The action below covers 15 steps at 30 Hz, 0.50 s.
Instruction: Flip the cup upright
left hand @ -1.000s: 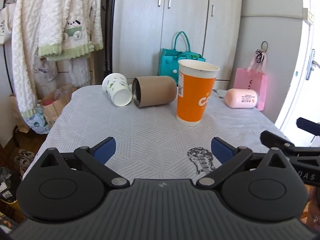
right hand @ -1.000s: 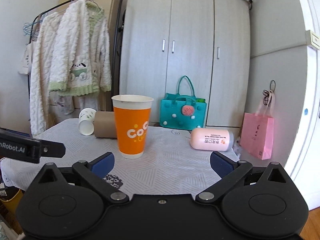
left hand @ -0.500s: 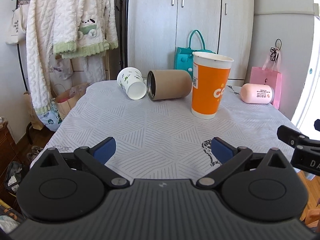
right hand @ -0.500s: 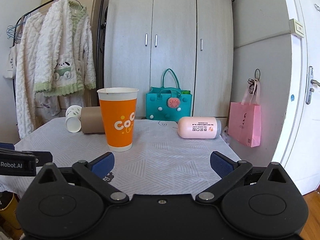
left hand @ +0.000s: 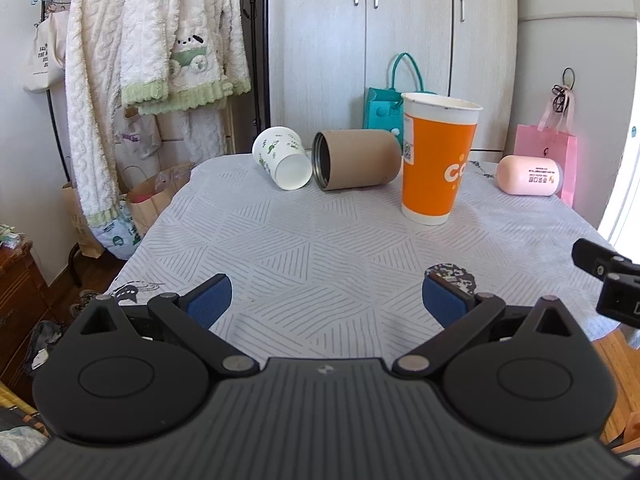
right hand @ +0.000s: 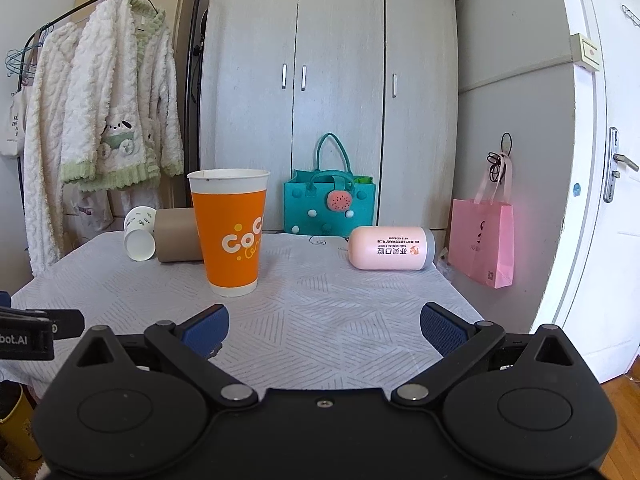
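Note:
An orange paper cup [left hand: 438,162] stands upright on the table [left hand: 320,248], also in the right wrist view [right hand: 230,232]. A small white cup with green print [left hand: 282,158] lies on its side at the far left [right hand: 140,232], mouth toward me. A brown tube cup [left hand: 354,158] lies on its side beside it [right hand: 176,234]. A pink cup [left hand: 528,175] lies on its side at the far right [right hand: 390,248]. My left gripper [left hand: 326,300] is open and empty over the near table edge. My right gripper [right hand: 324,328] is open and empty, to its right.
A teal felt bag [right hand: 330,208] stands behind the table by the grey wardrobe [right hand: 332,92]. A pink paper bag [right hand: 480,236] hangs at the right wall. White robes [left hand: 152,60] hang on a rack at the left. A white door [right hand: 600,200] is on the right.
Both grippers have drawn back from the table and risen a little; the cups look smaller and farther. Nothing on the table has moved.

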Motion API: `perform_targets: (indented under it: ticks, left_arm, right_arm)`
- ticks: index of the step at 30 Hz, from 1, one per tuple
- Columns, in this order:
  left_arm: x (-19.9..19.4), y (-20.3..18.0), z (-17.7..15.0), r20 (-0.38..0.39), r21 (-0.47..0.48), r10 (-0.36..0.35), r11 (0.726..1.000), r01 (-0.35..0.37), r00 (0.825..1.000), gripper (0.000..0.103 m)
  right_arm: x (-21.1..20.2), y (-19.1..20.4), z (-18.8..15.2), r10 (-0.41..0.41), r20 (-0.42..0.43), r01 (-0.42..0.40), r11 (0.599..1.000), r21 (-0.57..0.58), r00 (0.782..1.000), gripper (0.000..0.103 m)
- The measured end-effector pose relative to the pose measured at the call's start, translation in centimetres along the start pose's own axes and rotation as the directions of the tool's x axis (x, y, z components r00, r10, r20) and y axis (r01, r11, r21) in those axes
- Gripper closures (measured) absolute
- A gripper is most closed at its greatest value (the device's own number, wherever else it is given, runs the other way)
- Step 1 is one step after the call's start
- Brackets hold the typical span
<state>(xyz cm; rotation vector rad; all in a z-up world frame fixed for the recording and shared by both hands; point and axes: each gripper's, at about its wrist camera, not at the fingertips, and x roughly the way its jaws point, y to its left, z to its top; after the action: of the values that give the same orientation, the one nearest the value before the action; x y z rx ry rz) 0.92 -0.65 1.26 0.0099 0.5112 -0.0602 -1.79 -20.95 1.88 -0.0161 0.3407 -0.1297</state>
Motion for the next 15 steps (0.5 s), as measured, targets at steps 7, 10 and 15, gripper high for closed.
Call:
perform_targets:
  ticks: [7, 10, 15]
  left_arm:
    - [-0.33, 0.22, -0.08, 0.008, -0.010, -0.021, 1.000, 0.021, 1.000, 0.000]
    - [-0.53, 0.27, -0.08, 0.015, -0.011, -0.031, 0.999, 0.031, 0.999, 0.000]
    - [-0.87, -0.24, -0.14, 0.039, 0.019, -0.021, 1.000, 0.020, 0.999, 0.000]
  right_arm:
    - [-0.16, 0.00, 0.04, 0.000, 0.001, 0.000, 1.000, 0.002, 1.000, 0.000]
    - [-0.16, -0.01, 0.03, 0.000, 0.001, 0.000, 1.000, 0.002, 1.000, 0.000]
    - [-0.07, -0.05, -0.09, -0.011, 0.000, 0.011, 1.000, 0.003, 1.000, 0.000]
